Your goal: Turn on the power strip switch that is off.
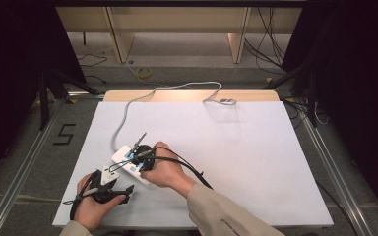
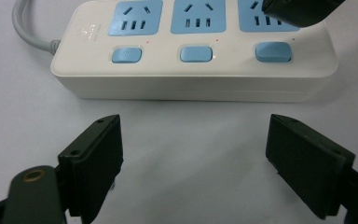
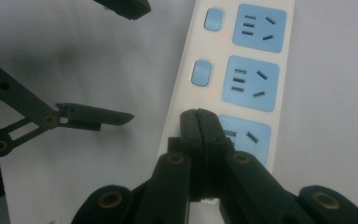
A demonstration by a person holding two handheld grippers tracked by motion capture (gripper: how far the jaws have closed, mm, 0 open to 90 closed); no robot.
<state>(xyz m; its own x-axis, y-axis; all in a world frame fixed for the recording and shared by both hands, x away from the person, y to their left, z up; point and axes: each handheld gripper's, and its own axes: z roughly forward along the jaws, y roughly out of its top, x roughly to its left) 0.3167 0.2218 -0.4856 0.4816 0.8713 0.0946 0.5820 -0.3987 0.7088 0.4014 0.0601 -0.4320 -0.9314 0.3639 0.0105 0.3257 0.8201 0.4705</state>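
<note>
Near the table's (image 1: pixel 256 147) front left edge we find the white power strip (image 2: pixel 191 79). Our right gripper (image 3: pixel 199 122), jaws pressed together, rests its tips on the strip beside the end socket (blue face). Our left gripper (image 2: pixel 193 154), jaws wide apart, sits just before the strip's long side, not touching.

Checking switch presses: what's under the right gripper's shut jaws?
The right gripper, jaws shut together, sits over the power strip at its third switch. Two blue switches show farther along; the one beneath the jaws is covered.
</note>
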